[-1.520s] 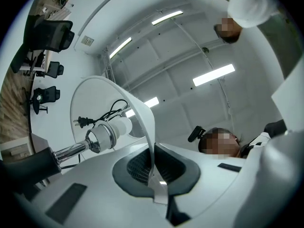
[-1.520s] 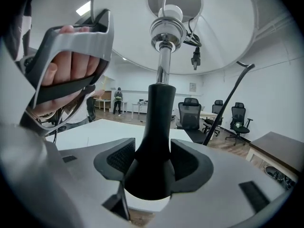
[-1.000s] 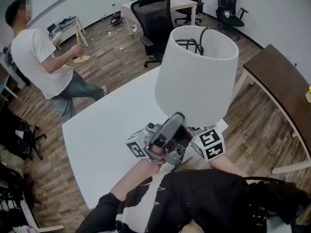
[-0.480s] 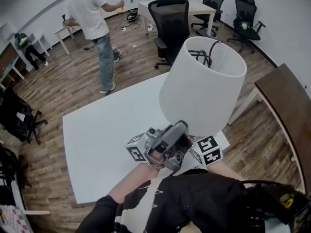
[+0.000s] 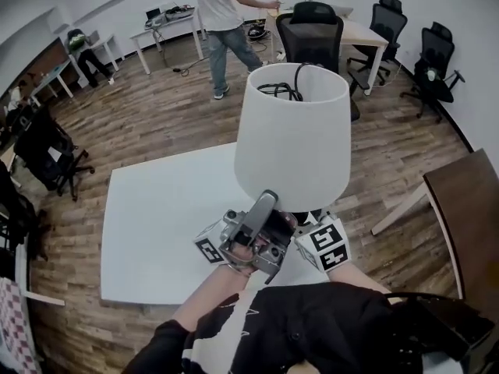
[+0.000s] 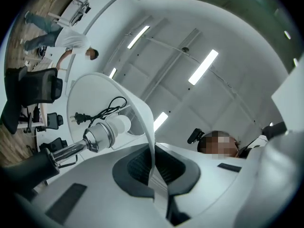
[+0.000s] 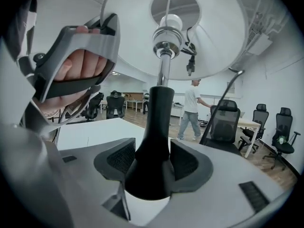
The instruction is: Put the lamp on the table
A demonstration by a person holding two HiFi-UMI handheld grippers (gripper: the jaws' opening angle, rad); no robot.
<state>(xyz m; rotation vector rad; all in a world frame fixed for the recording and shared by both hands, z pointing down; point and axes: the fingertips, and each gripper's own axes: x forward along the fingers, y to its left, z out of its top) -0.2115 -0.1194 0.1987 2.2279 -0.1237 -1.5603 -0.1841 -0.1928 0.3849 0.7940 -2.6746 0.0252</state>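
Observation:
In the head view the lamp's white shade (image 5: 292,142) hangs over the right part of the white table (image 5: 156,224), with a black cord coiled in its open top. My left gripper (image 5: 263,207) points steeply up and is shut on the shade's lower rim (image 6: 151,141); the bulb (image 6: 116,125) and plug (image 6: 78,118) show inside the shade. My right gripper (image 7: 152,163) is shut on the lamp's black stem (image 7: 154,132), below the chrome tube (image 7: 164,70). From the head, only that gripper's marker cube (image 5: 323,245) shows under the shade. The lamp's foot is hidden.
A person (image 5: 222,10) stands at the far side by desks. Black office chairs (image 5: 316,37) stand beyond the table, more of them at the right wall (image 5: 437,61). A brown tabletop (image 5: 468,201) lies to the right. Wooden floor surrounds the white table.
The lamp, held by both grippers, has shifted sideways over the table and stands more upright. The person in the background has walked to the far desks.

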